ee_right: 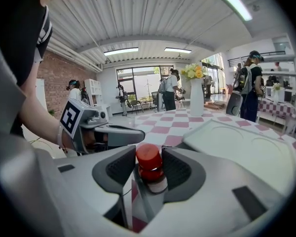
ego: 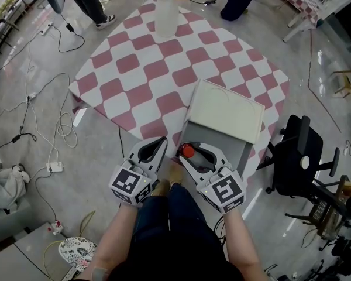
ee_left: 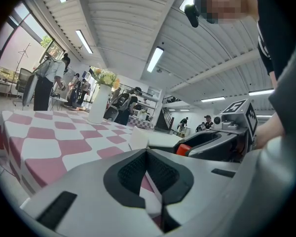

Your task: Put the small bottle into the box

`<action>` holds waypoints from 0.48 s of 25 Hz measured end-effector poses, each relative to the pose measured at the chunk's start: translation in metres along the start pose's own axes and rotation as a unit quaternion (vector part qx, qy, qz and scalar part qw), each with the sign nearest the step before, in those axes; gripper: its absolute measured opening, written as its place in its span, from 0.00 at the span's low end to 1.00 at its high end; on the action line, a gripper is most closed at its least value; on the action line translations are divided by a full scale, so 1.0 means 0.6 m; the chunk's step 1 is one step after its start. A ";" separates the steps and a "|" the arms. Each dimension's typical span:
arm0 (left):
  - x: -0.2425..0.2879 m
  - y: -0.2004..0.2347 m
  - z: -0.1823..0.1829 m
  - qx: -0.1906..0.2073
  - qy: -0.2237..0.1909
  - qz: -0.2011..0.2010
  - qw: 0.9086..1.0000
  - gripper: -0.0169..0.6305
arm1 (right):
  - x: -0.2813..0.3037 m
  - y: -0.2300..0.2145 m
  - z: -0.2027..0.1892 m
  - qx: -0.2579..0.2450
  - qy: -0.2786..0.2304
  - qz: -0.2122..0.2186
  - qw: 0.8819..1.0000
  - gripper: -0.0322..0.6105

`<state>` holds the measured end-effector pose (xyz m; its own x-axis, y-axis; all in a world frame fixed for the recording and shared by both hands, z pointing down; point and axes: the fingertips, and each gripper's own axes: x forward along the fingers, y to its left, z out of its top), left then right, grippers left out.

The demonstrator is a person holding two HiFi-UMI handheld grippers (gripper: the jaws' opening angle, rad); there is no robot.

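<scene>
The small bottle (ego: 188, 151) has a red cap and stands upright between the pads of my right gripper (ego: 186, 152), which is shut on it. The right gripper view shows the cap (ee_right: 149, 158) pinched from both sides. It hovers at the near left corner of the grey box (ego: 238, 150), whose white lid (ego: 225, 111) lies open behind it on the pink-and-white checked table. My left gripper (ego: 161, 140) hangs just left of the bottle at the table's near edge. Its jaws are shut with nothing in them (ee_left: 147, 152).
A tall white vase with flowers (ego: 166, 13) stands at the table's far side. A black office chair (ego: 295, 157) is close on the right. Cables (ego: 47, 116) trail over the floor on the left. People's legs (ego: 93, 4) are beyond the table.
</scene>
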<state>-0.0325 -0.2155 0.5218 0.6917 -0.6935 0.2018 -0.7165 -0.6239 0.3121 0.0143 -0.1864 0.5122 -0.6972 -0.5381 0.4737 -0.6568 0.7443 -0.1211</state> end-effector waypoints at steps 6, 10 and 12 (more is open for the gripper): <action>-0.006 -0.006 0.001 0.003 -0.002 -0.003 1.000 0.03 | -0.012 -0.002 0.009 0.013 -0.017 -0.006 1.000 0.31; -0.010 -0.013 0.007 0.006 -0.005 -0.005 1.000 0.03 | -0.025 -0.003 0.021 0.020 -0.038 -0.016 0.999 0.31; -0.012 -0.016 0.012 0.008 -0.007 -0.008 1.000 0.03 | -0.033 -0.006 0.030 0.022 -0.050 -0.025 0.998 0.26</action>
<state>-0.0310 -0.2072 0.5108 0.7013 -0.6888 0.1836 -0.7073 -0.6403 0.2996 0.0254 -0.1857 0.4879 -0.6870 -0.6119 0.3918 -0.7017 0.6988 -0.1390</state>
